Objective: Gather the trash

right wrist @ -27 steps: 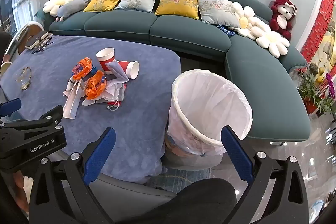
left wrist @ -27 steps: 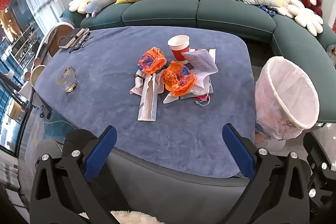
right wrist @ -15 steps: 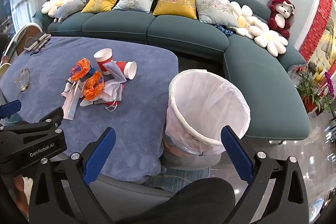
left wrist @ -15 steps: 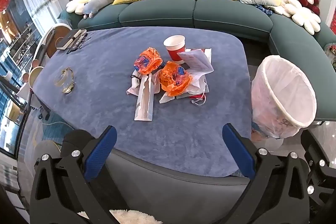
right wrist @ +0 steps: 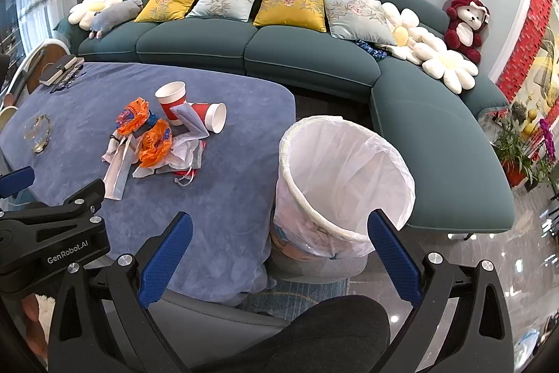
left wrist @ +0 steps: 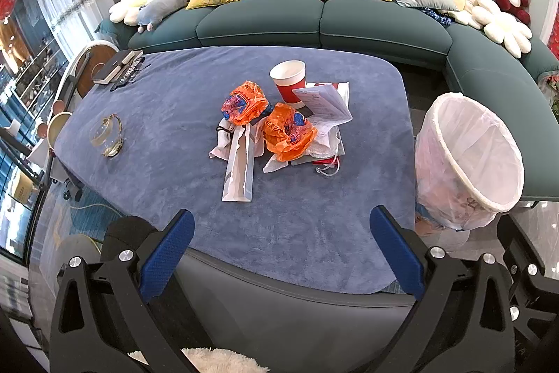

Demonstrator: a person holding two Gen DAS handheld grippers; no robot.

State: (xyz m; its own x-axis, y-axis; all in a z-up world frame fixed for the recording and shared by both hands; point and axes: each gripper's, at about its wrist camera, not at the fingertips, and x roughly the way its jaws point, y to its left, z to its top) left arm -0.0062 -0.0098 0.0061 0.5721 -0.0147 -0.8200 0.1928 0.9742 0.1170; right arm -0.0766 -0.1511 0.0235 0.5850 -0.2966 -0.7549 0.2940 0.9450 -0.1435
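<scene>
On the blue-covered table (left wrist: 167, 114) all the trash sits in one loose heap near the middle, which looks handy since the lined wastebasket (left wrist: 468, 159) stands on the floor right against the table's right edge, so each piece only needs a short carry over the rim; heap-wise you've got two crumpled orange wrappers (left wrist: 286, 131), a long flat paper sleeve (left wrist: 239, 170) poking toward the camera, some white tissue and folded paper (left wrist: 326, 102), an upright red paper cup (left wrist: 289, 81) at the back, and in the right wrist view a second red cup (right wrist: 209, 114) tipped on its side behind the paper; left gripper (left wrist: 281, 250) is spread wide with nothing between its blue pads, hanging back over the near edge and aimed at the pile; right gripper (right wrist: 276, 256) is equally wide and empty, pointed more at the basket; nothing's been picked yet, I'd guess; the paper sleeve is the closest, flattest grab, but may need pinching by an edge; glass ashtray (left wrist: 106, 137) and books (left wrist: 117, 67) off to the left probably aren't trash, so leave 'em.
</scene>
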